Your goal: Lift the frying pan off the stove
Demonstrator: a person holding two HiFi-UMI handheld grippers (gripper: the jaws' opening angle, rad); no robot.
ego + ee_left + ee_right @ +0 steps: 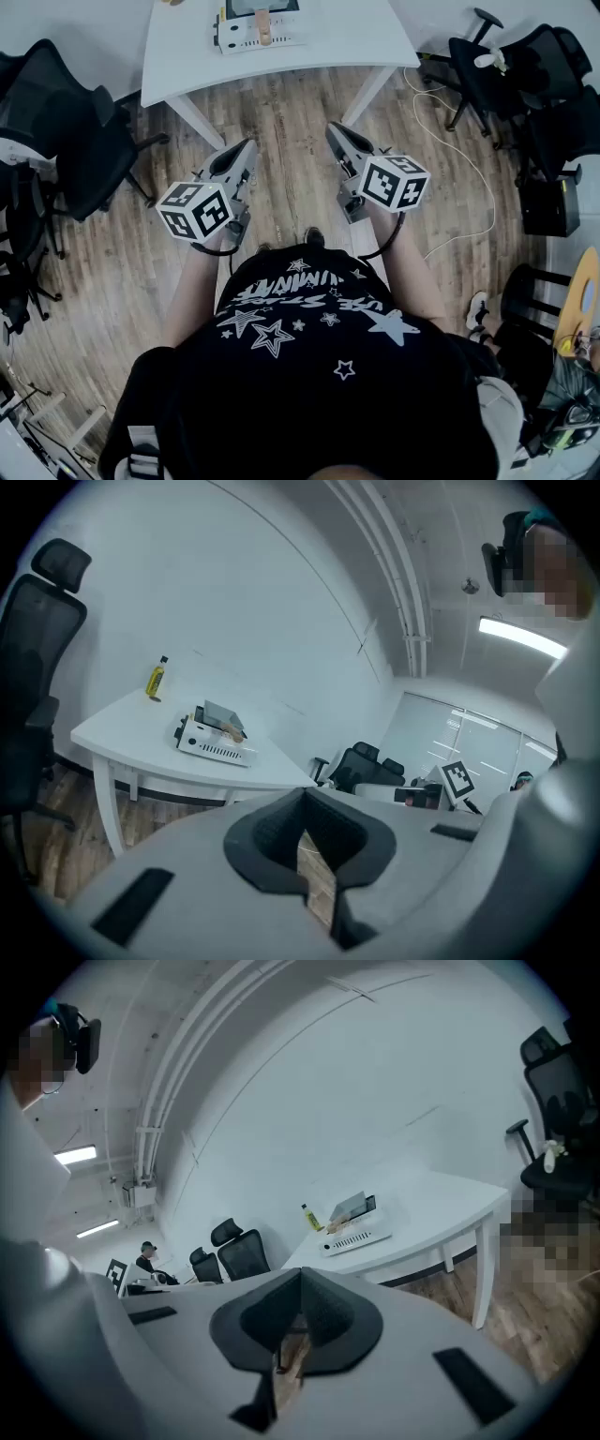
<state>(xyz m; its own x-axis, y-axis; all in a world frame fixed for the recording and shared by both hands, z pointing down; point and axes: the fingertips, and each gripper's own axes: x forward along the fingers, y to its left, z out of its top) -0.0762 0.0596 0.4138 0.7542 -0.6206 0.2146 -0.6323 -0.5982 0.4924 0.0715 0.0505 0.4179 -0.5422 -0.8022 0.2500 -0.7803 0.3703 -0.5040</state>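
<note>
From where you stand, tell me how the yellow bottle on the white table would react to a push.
The yellow bottle stands upright, tall and narrow, so a push near its top would probably tip it rather than slide it. It looks small beside the white appliance, so likely light; how full it is cannot be told.

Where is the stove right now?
The stove sits on the white table, top centre of the head view; a yellow bottle stands apart to its left.
</note>
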